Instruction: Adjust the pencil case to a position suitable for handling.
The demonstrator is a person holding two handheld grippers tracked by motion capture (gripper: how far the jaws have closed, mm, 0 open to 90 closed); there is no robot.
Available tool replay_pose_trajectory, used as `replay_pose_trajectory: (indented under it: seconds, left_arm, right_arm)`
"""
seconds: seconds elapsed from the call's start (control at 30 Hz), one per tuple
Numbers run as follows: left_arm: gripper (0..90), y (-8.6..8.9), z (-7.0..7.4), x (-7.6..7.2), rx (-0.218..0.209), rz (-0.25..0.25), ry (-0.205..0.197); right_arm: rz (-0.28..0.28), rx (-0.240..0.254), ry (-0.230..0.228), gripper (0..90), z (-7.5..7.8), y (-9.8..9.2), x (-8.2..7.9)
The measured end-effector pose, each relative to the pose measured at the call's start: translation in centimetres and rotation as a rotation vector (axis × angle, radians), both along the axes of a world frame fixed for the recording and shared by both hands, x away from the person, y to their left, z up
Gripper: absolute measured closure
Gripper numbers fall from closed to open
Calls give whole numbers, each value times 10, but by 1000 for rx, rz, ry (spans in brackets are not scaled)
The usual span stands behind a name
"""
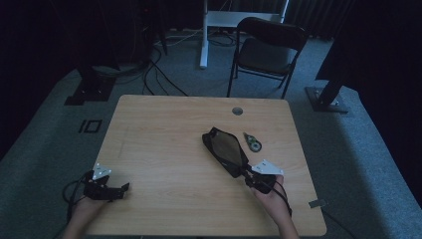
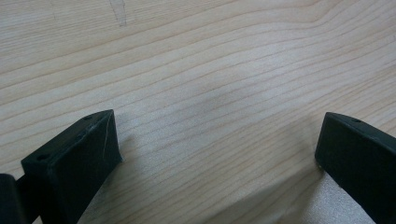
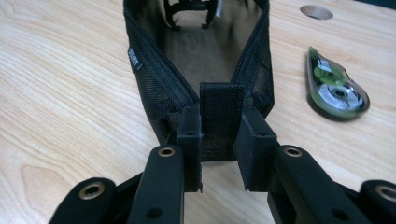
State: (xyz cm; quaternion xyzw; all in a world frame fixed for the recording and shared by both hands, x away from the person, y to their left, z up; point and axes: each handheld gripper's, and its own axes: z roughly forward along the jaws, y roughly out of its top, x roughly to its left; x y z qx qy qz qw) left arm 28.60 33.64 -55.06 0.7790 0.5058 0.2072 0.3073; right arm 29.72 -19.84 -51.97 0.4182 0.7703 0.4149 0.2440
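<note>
Right tongs clamped on black mesh pouch's end tab, zipper open, left tongs open.

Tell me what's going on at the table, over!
Right gripper shut on black mesh pouch, fingers pinching its end tab. Left gripper open, empty, over bare table. Correction tape dispenser beside pouch, not touching.

A pale wood bench with a round hole near its far edge carries an open black pouch and, just beside it, a tape dispenser.
</note>
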Motion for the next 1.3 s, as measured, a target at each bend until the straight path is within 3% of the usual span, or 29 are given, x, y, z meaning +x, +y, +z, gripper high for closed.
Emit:
replay_pose_trajectory:
  seconds: [0.47, 0.8, 0.93, 1.13, 1.27, 1.3]
  left_arm:
    - [0, 0, 0, 0, 0, 0, 0]
    - [0, 0, 0, 0, 0, 0, 0]
    - [0, 0, 0, 0, 0, 0, 0]
    - [0, 0, 0, 0, 0, 0, 0]
    - [0, 0, 0, 0, 1, 0, 0]
    - [0, 0, 0, 0, 0, 0, 0]
  right_arm:
    - [-39, 14, 7, 725, -4, -13, -24]
    - [-29, -12, -3, 720, -5, -15, -35]
    - [-9, -42, 1, 612, -4, -13, -36]
    - [-15, 1, 10, 432, 0, -17, -36]
    - [4, 2, 15, 369, 2, -21, -35]
    - [2, 23, 15, 334, 2, -24, -35]
